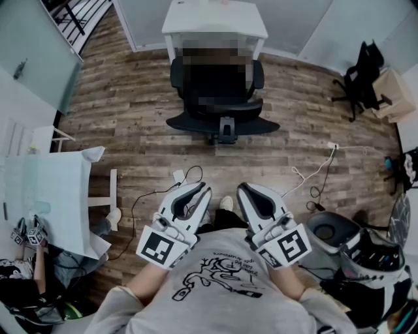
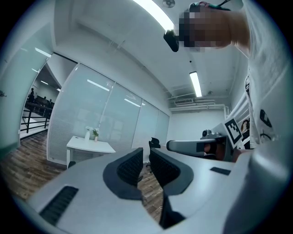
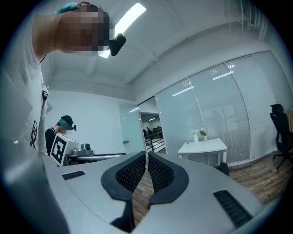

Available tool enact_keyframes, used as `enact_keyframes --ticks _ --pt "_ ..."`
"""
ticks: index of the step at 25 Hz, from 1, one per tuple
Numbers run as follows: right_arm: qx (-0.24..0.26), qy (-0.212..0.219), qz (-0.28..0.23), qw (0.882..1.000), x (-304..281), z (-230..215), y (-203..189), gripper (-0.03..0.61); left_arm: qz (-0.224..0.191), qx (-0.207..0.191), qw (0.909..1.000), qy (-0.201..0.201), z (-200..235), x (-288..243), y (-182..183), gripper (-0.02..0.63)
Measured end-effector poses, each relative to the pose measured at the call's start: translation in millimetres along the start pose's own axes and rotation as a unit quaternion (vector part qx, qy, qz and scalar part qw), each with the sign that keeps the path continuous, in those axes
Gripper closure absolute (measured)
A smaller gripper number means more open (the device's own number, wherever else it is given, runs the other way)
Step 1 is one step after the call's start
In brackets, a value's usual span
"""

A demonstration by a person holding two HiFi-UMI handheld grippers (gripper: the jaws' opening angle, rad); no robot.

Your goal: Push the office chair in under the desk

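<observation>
One office chair [image 1: 219, 98], black, is standing on the wood floor [image 1: 130, 98] right in front of the one white bench [image 1: 214, 19], well apart from both grippers. Whether its seat is reaching under the bench top I cannot tell. A mosaic patch is covering its backrest.

A second black chair [image 1: 359, 78] is standing off at the right by a tan box [image 1: 392, 94].

Two grippers are showing at the bottom of the head view, side by side and pointing toward the chair. The left gripper [image 1: 204, 189] is keeping its jaws narrowly apart, a thin gap with nothing in it. The right gripper [image 1: 243, 189] is holding its jaws pressed together, empty.

Each gripper is carrying one marker cube, two in all: left cube [image 1: 159, 248], right cube [image 1: 292, 245]. Both are showing black-and-white square patterns, no letters.

On the bench in the right gripper view one small plant [image 3: 203, 134] and one white bottle [image 3: 196, 136] are standing together.

Loose cables [image 1: 313, 176] are lying on the floor at right, near one round grey bin [image 1: 330, 228]. One white table [image 1: 52, 189] is sitting at left, and a second person [image 1: 26, 274] is showing at the lower left edge.

The wearer's T-shirt [image 1: 222, 280] is bearing a black drawing with lettering too small to read.
</observation>
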State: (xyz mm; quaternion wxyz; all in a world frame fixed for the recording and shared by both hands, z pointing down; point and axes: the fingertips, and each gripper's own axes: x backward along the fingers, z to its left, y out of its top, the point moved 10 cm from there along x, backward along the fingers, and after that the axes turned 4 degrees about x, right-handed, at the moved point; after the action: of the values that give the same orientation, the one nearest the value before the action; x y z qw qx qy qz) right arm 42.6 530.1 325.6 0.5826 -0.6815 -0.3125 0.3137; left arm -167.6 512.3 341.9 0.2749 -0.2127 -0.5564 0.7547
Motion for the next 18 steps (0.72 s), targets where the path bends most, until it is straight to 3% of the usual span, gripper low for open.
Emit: enact_keyframes --ticks 18 --pt "0.003 0.004 0.004 1.000 -38 -52 3 0.535 0.011 0.002 0.9999 0.005 34 -52 3 0.563"
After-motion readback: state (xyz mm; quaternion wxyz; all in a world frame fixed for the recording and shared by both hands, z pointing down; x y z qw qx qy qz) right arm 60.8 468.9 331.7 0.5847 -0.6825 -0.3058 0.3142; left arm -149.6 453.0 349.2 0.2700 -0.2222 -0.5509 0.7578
